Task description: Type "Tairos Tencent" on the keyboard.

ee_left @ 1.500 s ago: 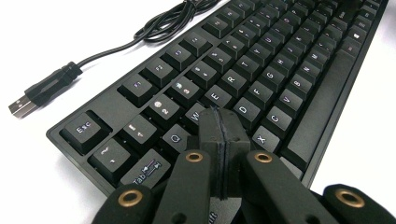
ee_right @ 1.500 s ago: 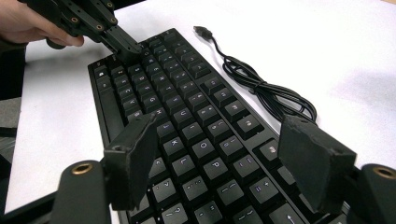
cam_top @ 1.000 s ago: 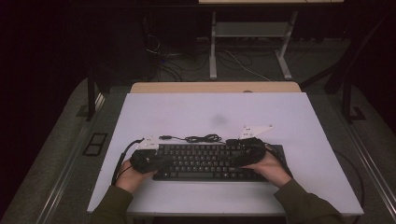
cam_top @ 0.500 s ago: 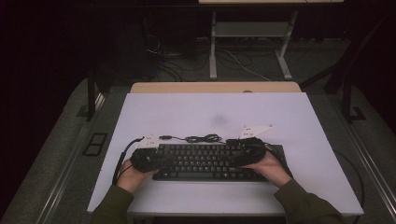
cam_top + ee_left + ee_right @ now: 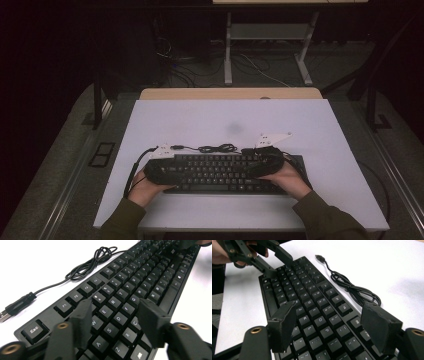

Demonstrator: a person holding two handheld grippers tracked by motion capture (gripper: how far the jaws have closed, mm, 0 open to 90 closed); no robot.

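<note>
A black keyboard point(image 5: 220, 172) lies along the near edge of the white table point(image 5: 225, 120), with its black cable point(image 5: 210, 148) coiled just behind it. My left gripper point(image 5: 174, 172) hovers over the keyboard's left end. In the left gripper view it point(image 5: 116, 308) stands open above the letter keys point(image 5: 125, 290); its jaws have just been opening and no pad presses on anything. My right gripper point(image 5: 256, 167) hovers over the keyboard's right end. In the right gripper view it point(image 5: 329, 310) is wide open above the keys point(image 5: 312, 302), and the left gripper point(image 5: 275, 263) is seen at the far end.
The cable's USB plug point(image 5: 15, 307) lies loose on the table behind the keyboard's left corner. A wooden strip point(image 5: 230, 93) runs along the table's far edge. Beyond it stand another table's legs point(image 5: 228, 50) and floor cables point(image 5: 175, 65).
</note>
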